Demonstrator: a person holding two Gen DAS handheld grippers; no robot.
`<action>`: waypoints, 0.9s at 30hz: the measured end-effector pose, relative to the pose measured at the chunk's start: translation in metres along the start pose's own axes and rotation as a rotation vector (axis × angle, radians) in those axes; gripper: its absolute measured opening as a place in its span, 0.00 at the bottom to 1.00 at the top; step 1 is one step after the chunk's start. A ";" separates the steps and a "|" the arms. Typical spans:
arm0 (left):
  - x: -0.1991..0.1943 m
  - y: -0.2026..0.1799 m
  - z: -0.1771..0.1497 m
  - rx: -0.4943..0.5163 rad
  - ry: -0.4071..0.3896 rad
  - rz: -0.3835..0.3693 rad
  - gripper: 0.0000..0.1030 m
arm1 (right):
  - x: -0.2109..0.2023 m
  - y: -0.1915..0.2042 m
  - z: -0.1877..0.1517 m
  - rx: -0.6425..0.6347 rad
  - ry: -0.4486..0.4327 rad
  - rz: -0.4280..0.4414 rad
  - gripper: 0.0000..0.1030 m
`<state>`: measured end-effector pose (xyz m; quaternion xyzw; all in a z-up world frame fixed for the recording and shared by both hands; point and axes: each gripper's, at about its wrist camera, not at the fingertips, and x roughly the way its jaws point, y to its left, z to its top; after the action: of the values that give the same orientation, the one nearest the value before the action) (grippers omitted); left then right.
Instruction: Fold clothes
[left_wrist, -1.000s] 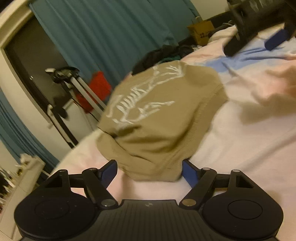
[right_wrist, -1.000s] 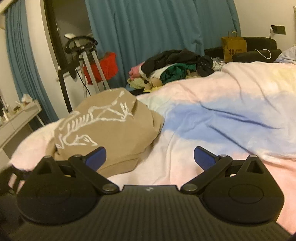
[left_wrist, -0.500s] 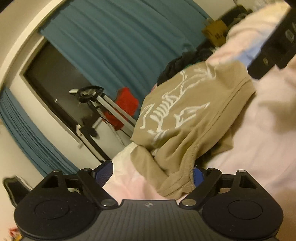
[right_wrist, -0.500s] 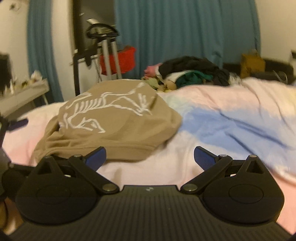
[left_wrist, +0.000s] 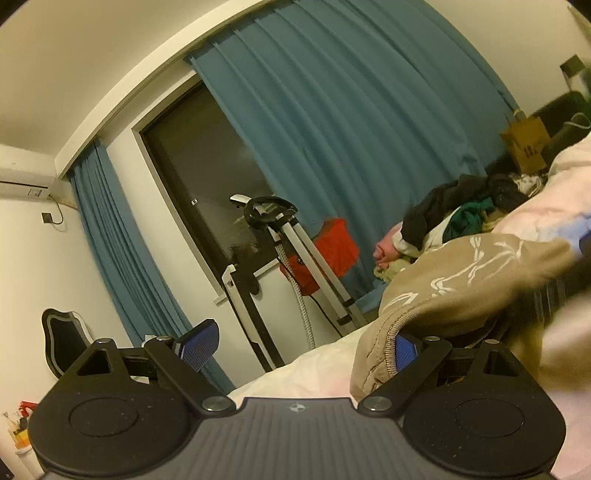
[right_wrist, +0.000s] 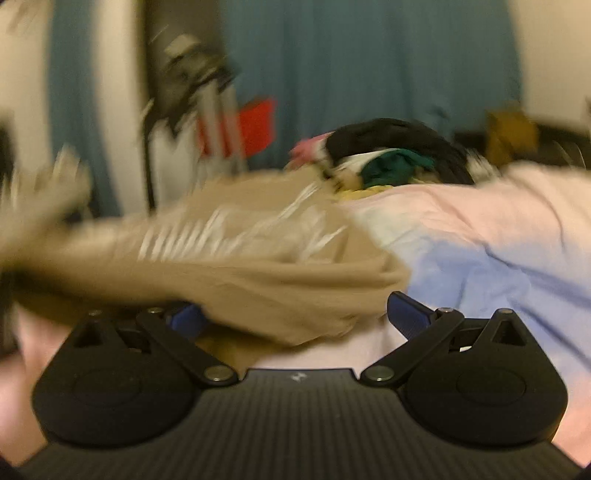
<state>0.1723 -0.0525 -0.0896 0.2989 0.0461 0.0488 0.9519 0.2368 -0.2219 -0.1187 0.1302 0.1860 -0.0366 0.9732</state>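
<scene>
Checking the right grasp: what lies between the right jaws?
In the right wrist view, a blurred fold of the tan shirt lies between the open jaws of the right gripper.

Light: dim, warm yellow indoor cast.
Left view: mostly sharp, fisheye bending at edges, right edge smeared.
Right view: heavy motion blur throughout.

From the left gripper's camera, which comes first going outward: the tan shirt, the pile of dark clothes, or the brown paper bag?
1. Tan shirt, touching the left gripper at its right finger.
2. Pile of dark clothes, beyond the shirt, right of centre.
3. Brown paper bag, far right, by the curtain.
</scene>
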 end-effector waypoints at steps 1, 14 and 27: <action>0.001 -0.001 -0.001 -0.006 0.015 -0.005 0.91 | -0.001 -0.012 0.005 0.063 -0.023 -0.017 1.00; 0.016 -0.005 -0.021 -0.100 0.278 -0.033 1.00 | -0.006 -0.051 0.011 0.092 -0.129 -0.253 1.00; -0.016 0.069 -0.005 -0.457 0.175 0.182 1.00 | -0.035 -0.010 0.016 -0.123 -0.267 -0.298 1.00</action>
<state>0.1512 0.0045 -0.0527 0.0739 0.0888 0.1690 0.9788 0.2093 -0.2354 -0.0936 0.0358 0.0743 -0.1856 0.9792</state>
